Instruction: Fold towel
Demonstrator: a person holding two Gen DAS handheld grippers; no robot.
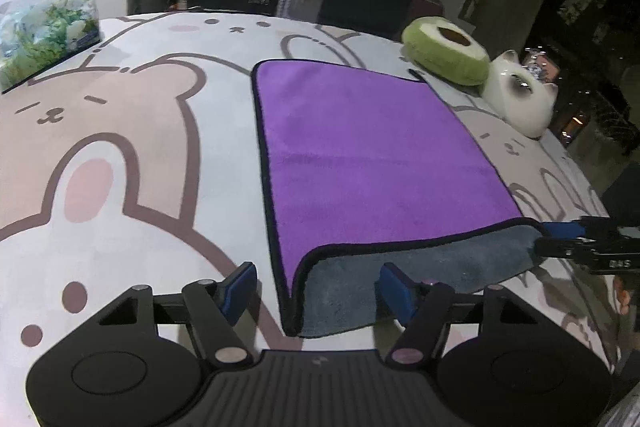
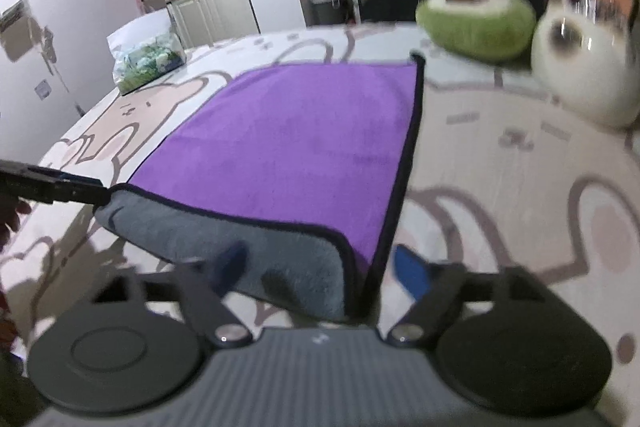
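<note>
A purple towel (image 1: 360,147) with a black hem and grey underside lies flat on the cartoon-print table cover (image 1: 120,147). Its near edge is folded up, showing a grey strip (image 1: 400,275). My left gripper (image 1: 320,291) is open, its blue pads on either side of the near left corner of the towel. My right gripper (image 2: 320,267) is open around the near right corner of the towel (image 2: 288,139). In each view the other gripper's tip appears at the far end of the grey strip: the right (image 1: 568,231) and the left (image 2: 80,187).
A tissue pack (image 1: 44,39) with a flower print stands at the far left. A green avocado-shaped cushion (image 1: 444,55) and a white cat figure (image 1: 520,99) sit beyond the towel's far right corner. The table's edge runs close on the right.
</note>
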